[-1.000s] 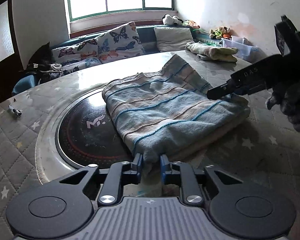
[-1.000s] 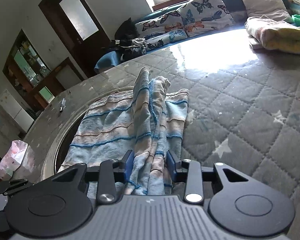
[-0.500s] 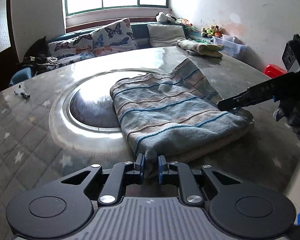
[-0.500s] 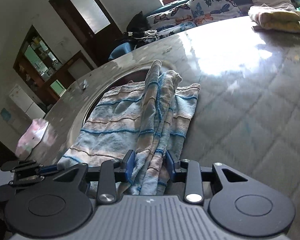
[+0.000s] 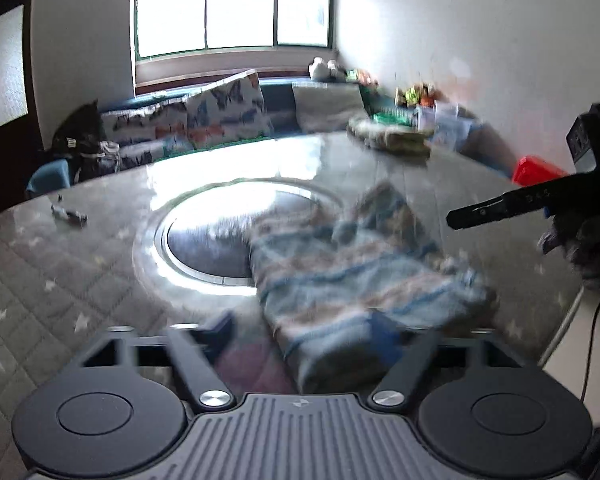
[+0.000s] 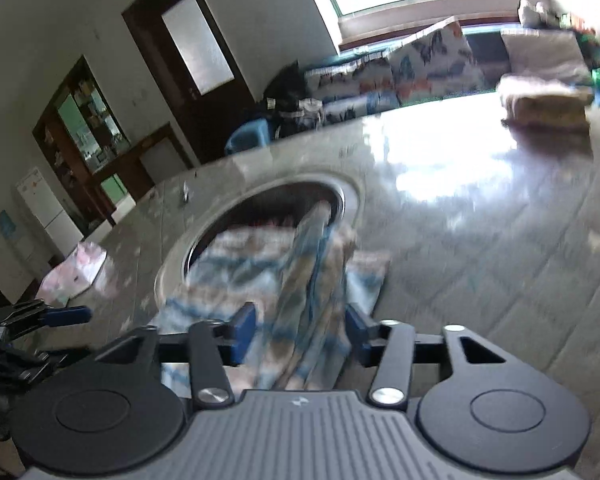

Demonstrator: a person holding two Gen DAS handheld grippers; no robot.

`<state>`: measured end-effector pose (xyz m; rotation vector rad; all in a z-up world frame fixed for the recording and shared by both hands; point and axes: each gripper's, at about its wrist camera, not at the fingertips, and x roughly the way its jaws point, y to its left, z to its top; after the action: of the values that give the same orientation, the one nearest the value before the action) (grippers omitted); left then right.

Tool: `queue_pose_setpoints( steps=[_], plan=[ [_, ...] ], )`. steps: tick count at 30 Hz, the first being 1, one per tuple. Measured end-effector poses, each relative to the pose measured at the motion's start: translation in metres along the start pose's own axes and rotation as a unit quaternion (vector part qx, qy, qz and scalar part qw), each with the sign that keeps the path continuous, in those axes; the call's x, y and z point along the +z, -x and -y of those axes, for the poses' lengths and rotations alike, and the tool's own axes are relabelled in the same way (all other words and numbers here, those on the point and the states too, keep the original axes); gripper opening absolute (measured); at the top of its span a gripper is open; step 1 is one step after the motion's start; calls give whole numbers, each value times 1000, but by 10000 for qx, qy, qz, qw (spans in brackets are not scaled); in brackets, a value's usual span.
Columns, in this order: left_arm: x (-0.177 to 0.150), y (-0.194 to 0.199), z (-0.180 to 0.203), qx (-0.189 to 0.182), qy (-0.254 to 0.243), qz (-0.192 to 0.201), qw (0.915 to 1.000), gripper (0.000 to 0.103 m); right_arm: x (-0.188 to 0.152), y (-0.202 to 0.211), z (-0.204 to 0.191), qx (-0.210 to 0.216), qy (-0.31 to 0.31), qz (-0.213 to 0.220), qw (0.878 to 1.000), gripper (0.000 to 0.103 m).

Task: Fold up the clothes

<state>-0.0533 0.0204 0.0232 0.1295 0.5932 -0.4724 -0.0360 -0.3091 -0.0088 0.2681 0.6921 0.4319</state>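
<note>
Left wrist view — my left gripper (image 5: 304, 332) has just sprung apart, freeing the folded striped garment (image 5: 352, 280); my right gripper (image 6: 300, 332) is widening too, cloth loose between — letting the fold settle.

The striped towel (image 5: 352, 280) looks like soft, fuzzy terry cloth. The surface (image 5: 80, 280) has a quilted cover with a glossy sheen, and its inset ring (image 5: 156, 240) is shiny metal.

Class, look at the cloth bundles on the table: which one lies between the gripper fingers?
The blue-and-tan striped cloth, partly over the round inset, lies between both grippers' just-opened fingers. The folded yellowish bundle sits far off near the sofa.
</note>
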Motion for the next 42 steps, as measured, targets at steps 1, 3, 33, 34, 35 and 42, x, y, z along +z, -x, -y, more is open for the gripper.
queue_pose_setpoints(
  steps=[1,3,33,34,35,42],
  plan=[
    [3,-3,3,-27,-17,63,10000,92,5,-1,0,11,51,64,10000,56],
    [7,-12,14,-89,-82,112,9999,94,14,-4,-1,69,155,188,9997,58],
    [20,-86,58,-75,-405,-233,9989,98,48,-60,3,-847,672,439,9932,82],
    [21,-87,62,-106,-442,-225,9987,98,47,-64,1,-1058,824,433,9900,82],
    [21,-89,66,-136,-473,-222,9985,98,45,-67,0,-1230,916,403,9873,82],
    [19,-100,84,-301,-640,-292,9971,98,34,-80,2,-1708,1112,95,9790,89]
  ],
)
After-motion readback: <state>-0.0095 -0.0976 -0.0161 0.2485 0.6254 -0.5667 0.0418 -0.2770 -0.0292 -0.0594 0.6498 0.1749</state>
